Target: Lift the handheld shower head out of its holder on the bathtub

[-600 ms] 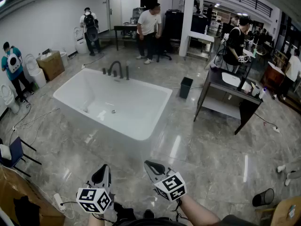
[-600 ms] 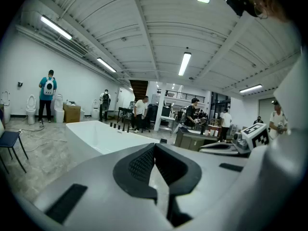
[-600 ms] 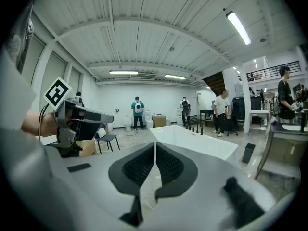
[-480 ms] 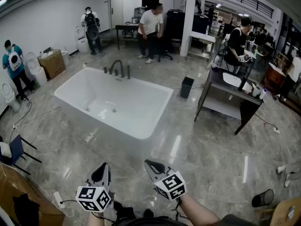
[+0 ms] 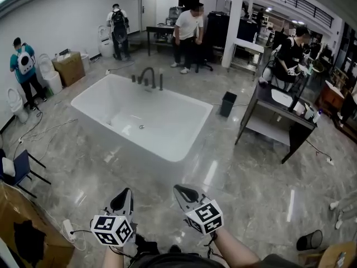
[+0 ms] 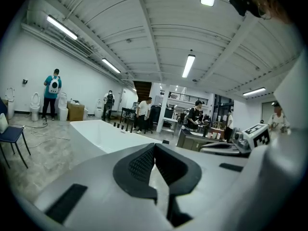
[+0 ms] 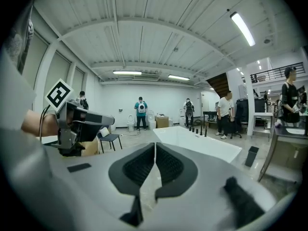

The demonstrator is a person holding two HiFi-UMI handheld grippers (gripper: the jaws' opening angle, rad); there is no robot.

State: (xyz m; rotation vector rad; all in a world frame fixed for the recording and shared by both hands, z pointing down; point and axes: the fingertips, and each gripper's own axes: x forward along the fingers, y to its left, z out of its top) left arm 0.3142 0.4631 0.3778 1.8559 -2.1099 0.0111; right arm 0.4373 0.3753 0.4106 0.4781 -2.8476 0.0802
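A white bathtub point(image 5: 167, 144) stands on the grey floor ahead of me. Black tap fittings point(image 5: 148, 78) rise from its far rim, with a slim upright piece point(image 5: 160, 82) at their right; I cannot tell which one is the shower head. My left gripper point(image 5: 125, 197) and right gripper point(image 5: 182, 193) hover side by side low in the head view, well short of the tub. Both are shut with nothing between the pads. The left gripper view has its closed jaws point(image 6: 154, 150) before the tub point(image 6: 103, 133). The right gripper view has its jaws point(image 7: 155, 149) and the tub point(image 7: 202, 146).
A dark desk point(image 5: 277, 115) and a small black bin point(image 5: 227, 103) stand right of the tub. Several people stand at the back and left wall. A blue chair point(image 5: 15, 171), a cardboard box point(image 5: 70, 67), floor cables and a round bin point(image 5: 308, 240) lie around.
The head view has shifted, so the tub and room sit slightly further right. Both grippers keep their place low in front and stay shut.
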